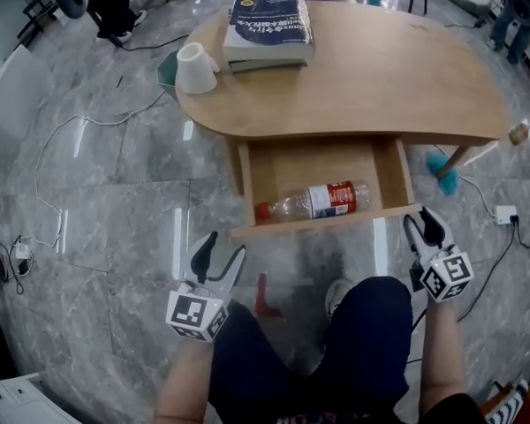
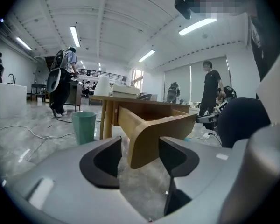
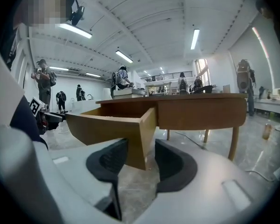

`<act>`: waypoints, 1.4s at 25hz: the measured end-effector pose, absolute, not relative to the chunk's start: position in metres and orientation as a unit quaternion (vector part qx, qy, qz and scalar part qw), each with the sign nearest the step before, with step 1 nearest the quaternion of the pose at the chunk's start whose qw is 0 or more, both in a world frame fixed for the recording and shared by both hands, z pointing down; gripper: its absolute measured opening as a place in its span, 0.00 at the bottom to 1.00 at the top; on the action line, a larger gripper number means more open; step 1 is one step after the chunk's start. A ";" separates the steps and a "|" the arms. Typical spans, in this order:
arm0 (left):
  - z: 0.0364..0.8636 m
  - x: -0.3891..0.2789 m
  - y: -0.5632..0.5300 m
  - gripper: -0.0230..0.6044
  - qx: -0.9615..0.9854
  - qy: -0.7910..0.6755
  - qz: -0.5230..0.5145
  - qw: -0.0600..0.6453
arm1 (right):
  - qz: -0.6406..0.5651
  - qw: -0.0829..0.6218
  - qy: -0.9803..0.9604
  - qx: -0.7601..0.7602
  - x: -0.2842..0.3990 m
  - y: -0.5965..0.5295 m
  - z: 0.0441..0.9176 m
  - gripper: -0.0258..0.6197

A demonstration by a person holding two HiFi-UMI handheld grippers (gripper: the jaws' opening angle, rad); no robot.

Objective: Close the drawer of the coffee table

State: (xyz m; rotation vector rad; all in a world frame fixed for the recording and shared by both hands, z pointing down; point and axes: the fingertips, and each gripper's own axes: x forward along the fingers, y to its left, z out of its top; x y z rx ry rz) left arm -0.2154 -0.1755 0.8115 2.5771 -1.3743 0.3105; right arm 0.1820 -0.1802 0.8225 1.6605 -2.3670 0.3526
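A: Where is the drawer [image 1: 291,170]?

B: Pulled well out of the coffee table [image 1: 380,78], on the side facing the person. A clear plastic bottle [image 1: 314,201] with a red cap and red label lies on its side inside, close to the front panel.

A: And the grippers?

B: One at each front corner. The left gripper [image 1: 214,256] sits low, just beside the drawer's left front corner. Its jaws stand wide apart, and in the left gripper view the rounded end of the front panel shows in the gap between them — floor visible on either side, the pads clear of the wood.

A: The right one?

B: The right gripper [image 1: 427,230] is at the right front corner, jaws likewise apart. Its own view has the panel's square corner between the pads with a sliver of space each side. I see no squeeze on it.

A: What's on the table top?

B: A stack of books [image 1: 269,26], dark blue cover uppermost, near the far edge, and a white cup [image 1: 194,67] at the left end. A green bin [image 2: 84,127] stands on the floor beside that end.

A: Anything further out?

B: Grey marble floor [image 1: 115,166], a white socket block [image 1: 505,214] to the right, the person's dark-trousered knees [image 1: 371,325] between the two grippers — and a person in black [image 2: 211,90] standing farther back in the room.
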 end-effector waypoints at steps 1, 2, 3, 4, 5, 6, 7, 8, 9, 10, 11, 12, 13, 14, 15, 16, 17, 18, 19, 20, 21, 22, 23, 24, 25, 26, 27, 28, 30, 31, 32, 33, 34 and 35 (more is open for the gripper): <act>0.814 -0.215 -0.178 0.44 0.870 -0.469 0.109 0.104 | 0.120 0.114 -0.809 0.563 0.181 -0.182 0.823 0.30; 0.817 -0.215 -0.180 0.44 0.867 -0.473 0.113 0.105 | 0.119 0.114 -0.812 0.560 0.180 -0.183 0.824 0.31; 0.820 -0.214 -0.182 0.44 0.866 -0.475 0.118 0.105 | 0.118 0.114 -0.814 0.557 0.180 -0.183 0.824 0.31; 0.823 -0.213 -0.185 0.44 0.864 -0.477 0.122 0.103 | 0.117 0.114 -0.816 0.555 0.181 -0.184 0.825 0.31; 0.825 -0.211 -0.188 0.44 0.864 -0.477 0.125 0.102 | 0.115 0.116 -0.817 0.553 0.181 -0.184 0.826 0.31; 0.827 -0.209 -0.191 0.44 0.864 -0.476 0.128 0.101 | 0.113 0.120 -0.818 0.551 0.180 -0.185 0.828 0.31; 0.829 -0.208 -0.192 0.44 0.864 -0.476 0.128 0.102 | 0.111 0.124 -0.819 0.549 0.179 -0.186 0.829 0.31; 0.831 -0.206 -0.194 0.44 0.865 -0.475 0.127 0.102 | 0.109 0.128 -0.820 0.547 0.178 -0.187 0.830 0.31; 0.831 -0.205 -0.195 0.44 0.866 -0.473 0.126 0.102 | 0.109 0.130 -0.822 0.544 0.178 -0.187 0.831 0.31; 0.830 -0.205 -0.195 0.44 0.867 -0.472 0.124 0.100 | 0.109 0.129 -0.823 0.543 0.178 -0.186 0.831 0.31; 0.829 -0.204 -0.195 0.44 0.868 -0.471 0.121 0.097 | 0.110 0.127 -0.824 0.541 0.178 -0.186 0.832 0.31; 0.829 -0.204 -0.194 0.44 0.869 -0.471 0.117 0.094 | 0.112 0.125 -0.825 0.540 0.178 -0.186 0.832 0.31; 0.828 -0.204 -0.193 0.42 0.870 -0.471 0.113 0.092 | 0.112 0.124 -0.827 0.537 0.176 -0.187 0.833 0.31; 0.828 -0.204 -0.193 0.37 0.869 -0.473 0.110 0.091 | 0.110 0.125 -0.829 0.534 0.172 -0.188 0.834 0.31; 0.828 -0.204 -0.192 0.37 0.867 -0.478 0.110 0.090 | 0.107 0.128 -0.831 0.531 0.168 -0.189 0.834 0.31; 0.828 -0.204 -0.192 0.37 0.864 -0.483 0.111 0.090 | 0.104 0.132 -0.831 0.531 0.164 -0.189 0.834 0.28; 0.828 -0.204 -0.192 0.37 0.861 -0.487 0.112 0.091 | 0.102 0.135 -0.829 0.533 0.163 -0.187 0.833 0.28; 0.827 -0.204 -0.192 0.37 0.859 -0.490 0.114 0.090 | 0.102 0.136 -0.827 0.535 0.163 -0.186 0.832 0.27; 0.826 -0.203 -0.192 0.37 0.858 -0.492 0.116 0.088 | 0.103 0.136 -0.826 0.537 0.163 -0.185 0.831 0.27; 0.824 -0.204 -0.192 0.37 0.857 -0.495 0.115 0.086 | 0.102 0.134 -0.826 0.538 0.163 -0.184 0.829 0.27; 0.821 -0.205 -0.192 0.37 0.856 -0.497 0.112 0.082 | 0.101 0.129 -0.827 0.538 0.162 -0.184 0.827 0.27; 0.817 -0.206 -0.194 0.37 0.856 -0.500 0.107 0.077 | 0.099 0.124 -0.828 0.539 0.161 -0.185 0.824 0.27; 0.813 -0.208 -0.196 0.37 0.856 -0.502 0.102 0.072 | 0.095 0.118 -0.828 0.539 0.160 -0.186 0.820 0.27; 0.810 -0.209 -0.199 0.37 0.856 -0.504 0.096 0.067 | 0.092 0.114 -0.829 0.539 0.160 -0.189 0.817 0.27; 0.808 -0.209 -0.202 0.37 0.855 -0.506 0.092 0.063 | 0.090 0.111 -0.830 0.539 0.159 -0.192 0.815 0.27; 0.806 -0.210 -0.205 0.37 0.855 -0.507 0.090 0.062 | 0.088 0.110 -0.830 0.539 0.159 -0.195 0.814 0.27; 0.805 -0.210 -0.208 0.37 0.854 -0.509 0.089 0.062 | 0.087 0.109 -0.830 0.540 0.159 -0.197 0.813 0.27; 0.805 -0.209 -0.211 0.37 0.854 -0.509 0.089 0.062 | 0.087 0.109 -0.830 0.540 0.159 -0.200 0.813 0.27; 0.805 -0.209 -0.216 0.37 0.853 -0.510 0.090 0.062 | 0.086 0.108 -0.828 0.543 0.159 -0.204 0.813 0.27; 0.805 -0.208 -0.219 0.37 0.854 -0.510 0.089 0.061 | 0.085 0.107 -0.828 0.544 0.160 -0.207 0.812 0.27; 0.804 -0.208 -0.222 0.37 0.854 -0.510 0.088 0.059 | 0.085 0.105 -0.828 0.545 0.160 -0.210 0.811 0.27; 0.803 -0.208 -0.225 0.37 0.854 -0.510 0.087 0.057 | 0.084 0.103 -0.827 0.546 0.160 -0.213 0.810 0.27; 0.802 -0.208 -0.228 0.37 0.854 -0.511 0.086 0.056 | 0.084 0.101 -0.827 0.547 0.160 -0.216 0.810 0.27; 0.801 -0.208 -0.232 0.37 0.853 -0.511 0.085 0.055 | 0.084 0.100 -0.826 0.548 0.161 -0.219 0.809 0.27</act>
